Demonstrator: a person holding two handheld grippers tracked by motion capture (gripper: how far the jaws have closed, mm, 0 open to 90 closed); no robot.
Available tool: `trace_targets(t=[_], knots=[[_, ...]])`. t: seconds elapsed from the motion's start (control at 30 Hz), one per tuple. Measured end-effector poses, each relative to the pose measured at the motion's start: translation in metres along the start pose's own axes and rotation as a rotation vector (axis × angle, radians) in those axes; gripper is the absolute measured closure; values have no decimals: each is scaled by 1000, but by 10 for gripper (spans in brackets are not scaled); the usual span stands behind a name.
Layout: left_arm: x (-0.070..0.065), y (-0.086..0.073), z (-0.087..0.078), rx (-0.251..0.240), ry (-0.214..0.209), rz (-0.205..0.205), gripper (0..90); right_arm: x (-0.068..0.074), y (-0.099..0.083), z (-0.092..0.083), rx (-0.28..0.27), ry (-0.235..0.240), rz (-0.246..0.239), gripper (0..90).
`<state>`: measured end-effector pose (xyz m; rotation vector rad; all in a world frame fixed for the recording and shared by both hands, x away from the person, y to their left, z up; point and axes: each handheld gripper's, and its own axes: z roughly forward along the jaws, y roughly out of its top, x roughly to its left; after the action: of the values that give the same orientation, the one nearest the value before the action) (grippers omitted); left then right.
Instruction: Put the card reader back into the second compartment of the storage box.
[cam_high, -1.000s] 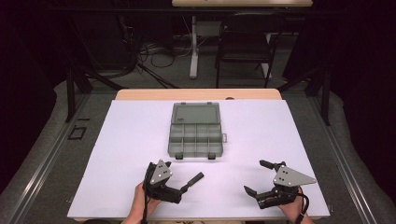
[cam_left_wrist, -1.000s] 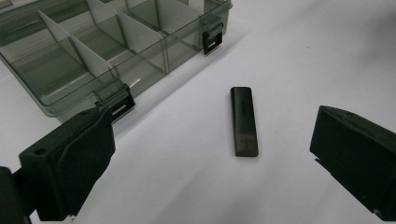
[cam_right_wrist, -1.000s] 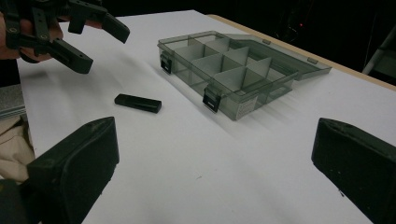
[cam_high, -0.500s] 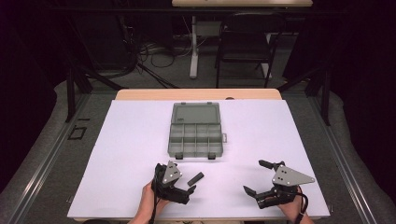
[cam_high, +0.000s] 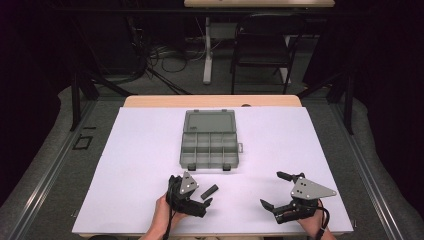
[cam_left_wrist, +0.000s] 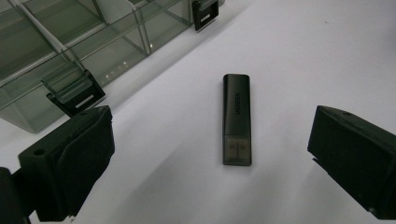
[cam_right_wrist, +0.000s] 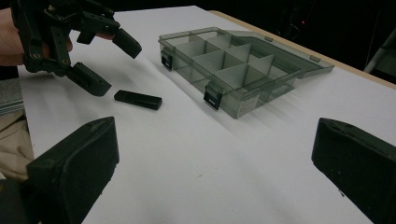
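I'm working over a table (cam_high: 150, 150) covered by a white sheet, with a strip of bare wood showing along its far edge. Lying flat on the sheet, straight ahead of my left gripper (cam_left_wrist: 210, 154) and between its spread jaws, is a black USB stick (cam_left_wrist: 237, 119). Beyond it, up and to the left of that gripper, sits a smoky clear compartment box (cam_high: 207, 145), lid folded open flat on the sheet.
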<state>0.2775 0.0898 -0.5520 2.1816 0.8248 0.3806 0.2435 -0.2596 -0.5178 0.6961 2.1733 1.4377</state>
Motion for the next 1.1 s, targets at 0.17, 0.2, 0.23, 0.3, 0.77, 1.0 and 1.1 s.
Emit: trace_targets(t=[0.17, 0.2, 0.23, 0.3, 0.77, 1.0, 1.1], knots=[[-4, 0, 3, -5, 3, 3, 130, 1, 0, -1, -8, 8, -4, 0], [-5, 0, 3, -5, 3, 4, 163, 1, 0, -1, -12, 9, -7, 0], [-6, 0, 4, -2, 3, 6, 169, 2, 1, -1, -10, 14, -10, 0], [-7, 0, 5, 4, -5, 9, 241, 3, 1, -1, -9, 18, -14, 0], [-14, 0, 13, 26, -27, -12, 579, 3, 1, 0, -4, 16, -15, 0], [-13, -1, 16, 31, -36, -11, 645, 3, 1, 0, -1, 20, -16, 0], [-12, -1, 16, 31, -43, -11, 665, 3, 1, 0, 2, 20, -17, 0]])
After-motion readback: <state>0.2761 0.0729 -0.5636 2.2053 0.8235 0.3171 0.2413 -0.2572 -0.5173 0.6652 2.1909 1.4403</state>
